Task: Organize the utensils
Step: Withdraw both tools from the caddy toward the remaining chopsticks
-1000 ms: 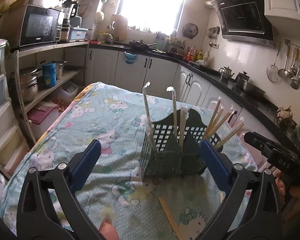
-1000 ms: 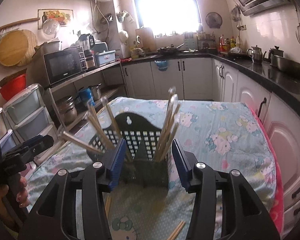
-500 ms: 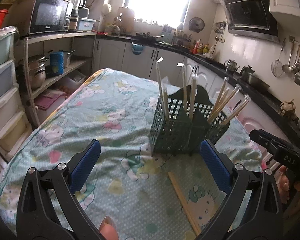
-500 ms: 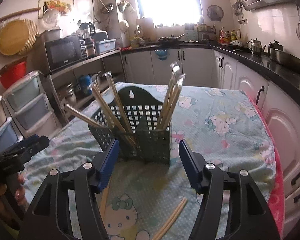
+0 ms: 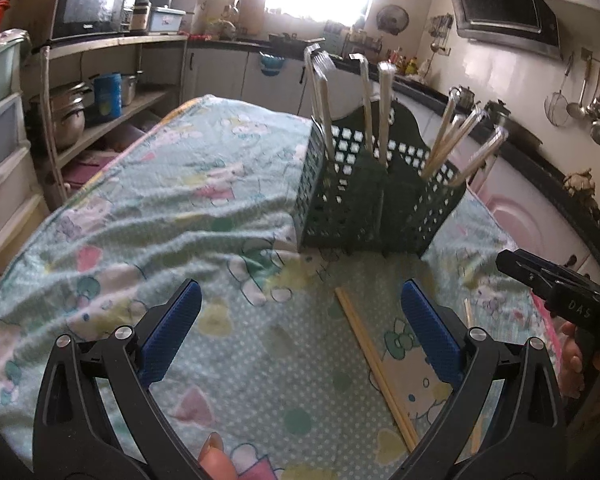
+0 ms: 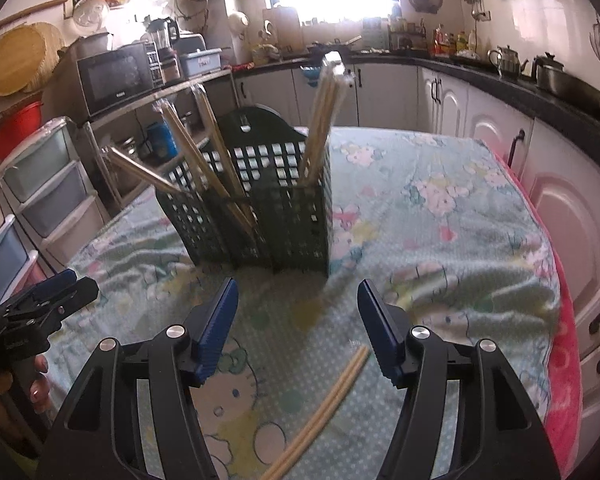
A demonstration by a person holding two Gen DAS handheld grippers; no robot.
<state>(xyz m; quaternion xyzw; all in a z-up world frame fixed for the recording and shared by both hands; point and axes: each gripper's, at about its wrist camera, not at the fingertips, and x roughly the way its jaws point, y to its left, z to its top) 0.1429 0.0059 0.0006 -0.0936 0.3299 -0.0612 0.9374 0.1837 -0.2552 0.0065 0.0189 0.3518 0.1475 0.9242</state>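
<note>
Dropping lower toward the cloth, both grippers, left gripper (image 5: 300, 332) and right gripper (image 6: 298, 324), stand apart and empty. Loose chopsticks (image 6: 324, 404) lie just below; the green basket (image 6: 260, 208) waits behind.

Utensil basket (image 5: 356, 200): dark green w/ square-hole grid. Chopsticks (image 5: 374, 364) in front of the basket: pale wood. Cloth (image 5: 160, 208) under the basket: mint green, white polka dots, cartoon cats, pink bows, yellow hearts. Left tool (image 5: 300, 334) & right tool (image 6: 298, 326): black frames, blue ribbed pads.
</note>
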